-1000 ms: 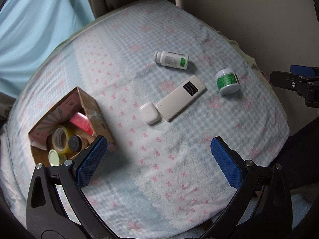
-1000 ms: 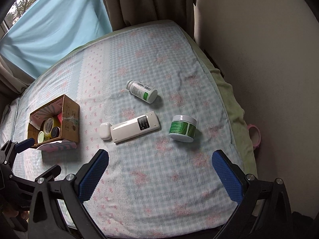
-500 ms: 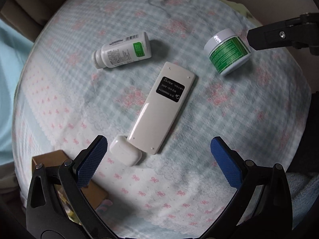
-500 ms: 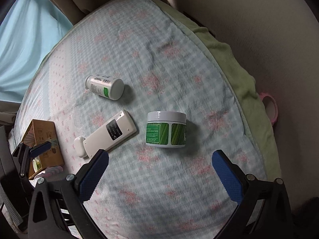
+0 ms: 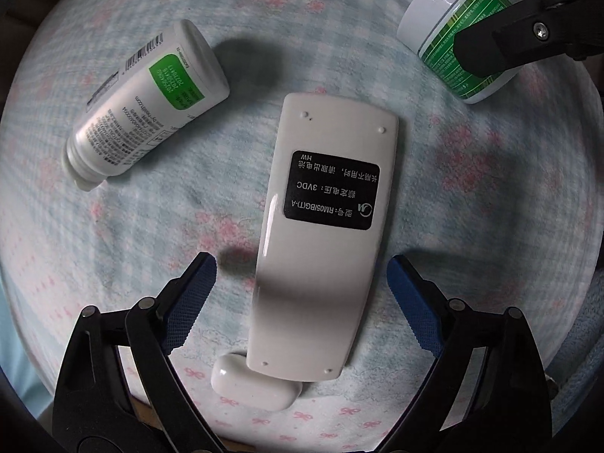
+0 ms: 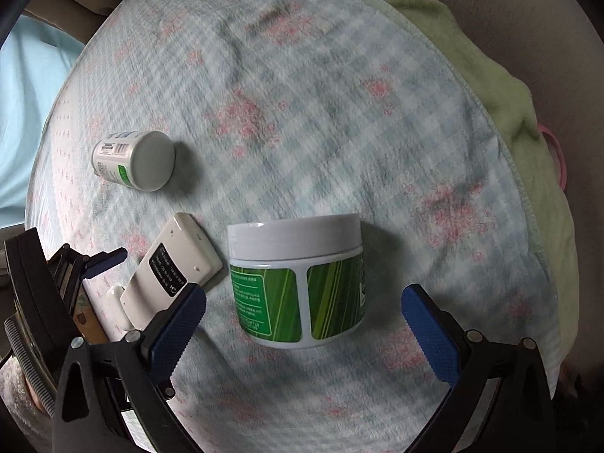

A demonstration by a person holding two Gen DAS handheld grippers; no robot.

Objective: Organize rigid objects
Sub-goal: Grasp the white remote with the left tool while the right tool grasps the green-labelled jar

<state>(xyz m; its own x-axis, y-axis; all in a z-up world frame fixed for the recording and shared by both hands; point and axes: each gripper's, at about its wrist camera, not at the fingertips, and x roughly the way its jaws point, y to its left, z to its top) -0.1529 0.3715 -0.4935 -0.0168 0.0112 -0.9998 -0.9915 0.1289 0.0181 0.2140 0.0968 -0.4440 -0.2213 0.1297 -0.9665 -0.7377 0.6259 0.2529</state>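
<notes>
Both grippers have come down close to the bed since a second ago, and the cardboard box that we saw before is now almost out of both views. Our left gripper (image 5: 302, 294) points down over the lower half of the remote control (image 5: 321, 249), which lies back side up between its blue pads; the jaws are closing, but a gap still shows on each side, so nothing is gripped yet. A small white case (image 5: 253, 385) touches the near end of the remote, partly under it. Our right gripper (image 6: 304, 319) stands wide apart around the green-labelled jar (image 6: 298, 283), which sits between the pads without contact. The white pill bottle (image 5: 143, 109) lies on its side ahead and to the left of the left gripper, apart from the remote. We judge that the sorting is at its start for these four things: all of them rest on the checked blanket (image 6: 339, 113), and each one must be lifted and carried away.
</notes>
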